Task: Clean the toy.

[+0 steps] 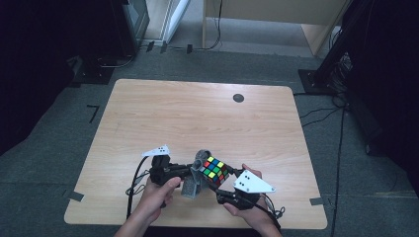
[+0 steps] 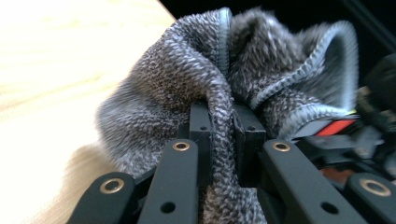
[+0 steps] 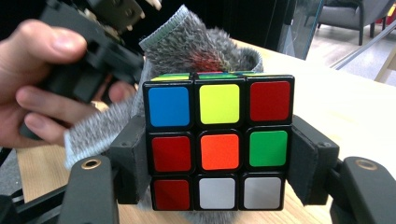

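A scrambled puzzle cube [image 1: 214,170] [image 3: 218,145] with coloured squares is clamped between the jaws of my right gripper [image 1: 223,183] [image 3: 218,158], held just above the table's near edge. A grey fuzzy cloth [image 1: 196,174] [image 2: 187,88] [image 3: 187,42] is pinched in my left gripper [image 1: 190,172] [image 2: 224,135] and pressed against the cube's far side. In the left gripper view, a red sticker of the cube [image 2: 337,127] peeks out beside the cloth. A hand holds each gripper.
The wooden table [image 1: 197,118] stretches away beyond the grippers, with a round dark grommet [image 1: 238,98] near its far edge. Cables trail from both grippers over the near edge. Dark stands and furniture ring the table on the carpet.
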`<state>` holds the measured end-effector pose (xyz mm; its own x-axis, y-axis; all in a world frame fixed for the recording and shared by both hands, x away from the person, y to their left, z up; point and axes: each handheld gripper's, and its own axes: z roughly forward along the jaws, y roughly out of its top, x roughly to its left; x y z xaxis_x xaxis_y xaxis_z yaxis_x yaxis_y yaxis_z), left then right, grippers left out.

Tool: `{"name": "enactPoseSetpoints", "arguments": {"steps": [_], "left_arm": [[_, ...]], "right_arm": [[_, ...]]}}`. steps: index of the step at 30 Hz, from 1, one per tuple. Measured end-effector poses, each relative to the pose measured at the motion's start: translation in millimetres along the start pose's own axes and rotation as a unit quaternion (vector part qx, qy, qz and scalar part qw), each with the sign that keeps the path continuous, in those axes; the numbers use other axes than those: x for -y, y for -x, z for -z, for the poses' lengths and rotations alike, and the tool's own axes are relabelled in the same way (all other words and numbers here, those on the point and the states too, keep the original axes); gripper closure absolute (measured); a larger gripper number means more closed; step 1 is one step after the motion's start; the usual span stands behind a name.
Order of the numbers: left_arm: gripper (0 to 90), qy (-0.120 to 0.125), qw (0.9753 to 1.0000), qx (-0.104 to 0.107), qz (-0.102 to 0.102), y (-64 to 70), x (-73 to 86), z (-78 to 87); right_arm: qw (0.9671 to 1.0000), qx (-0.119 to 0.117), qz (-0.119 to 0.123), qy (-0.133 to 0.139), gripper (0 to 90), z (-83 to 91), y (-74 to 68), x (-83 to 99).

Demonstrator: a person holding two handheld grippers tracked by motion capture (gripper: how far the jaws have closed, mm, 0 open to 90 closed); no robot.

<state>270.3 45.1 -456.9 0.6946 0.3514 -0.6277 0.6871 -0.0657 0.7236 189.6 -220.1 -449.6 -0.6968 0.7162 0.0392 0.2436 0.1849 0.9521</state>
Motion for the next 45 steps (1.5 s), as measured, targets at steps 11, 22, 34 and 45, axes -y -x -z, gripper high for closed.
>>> {"name": "enactPoseSetpoints", "arguments": {"steps": [11, 22, 34, 45], "left_arm": [[82.4, 0.02, 0.9961, 0.021, -0.084, 31.3, -4.5, -0.4], [84.3, -0.001, 0.9962, 0.001, -0.087, 25.5, -5.0, -2.2], [85.6, 0.004, 0.997, -0.032, -0.071, 16.6, -4.9, 1.4], [51.0, 0.035, 0.9863, -0.154, -0.049, 9.1, -8.2, 15.2]], "right_arm": [[0.9986, 0.018, 0.025, -0.044, 34.6, -15.1, -7.4, 8.1], [0.9983, 0.013, 0.031, -0.048, 34.5, -16.4, -11.5, 9.1], [0.9982, 0.014, 0.034, -0.047, 34.5, -16.4, -12.8, 9.2], [0.9983, 0.032, 0.033, -0.037, 34.6, -12.6, -6.3, 8.1]]}}
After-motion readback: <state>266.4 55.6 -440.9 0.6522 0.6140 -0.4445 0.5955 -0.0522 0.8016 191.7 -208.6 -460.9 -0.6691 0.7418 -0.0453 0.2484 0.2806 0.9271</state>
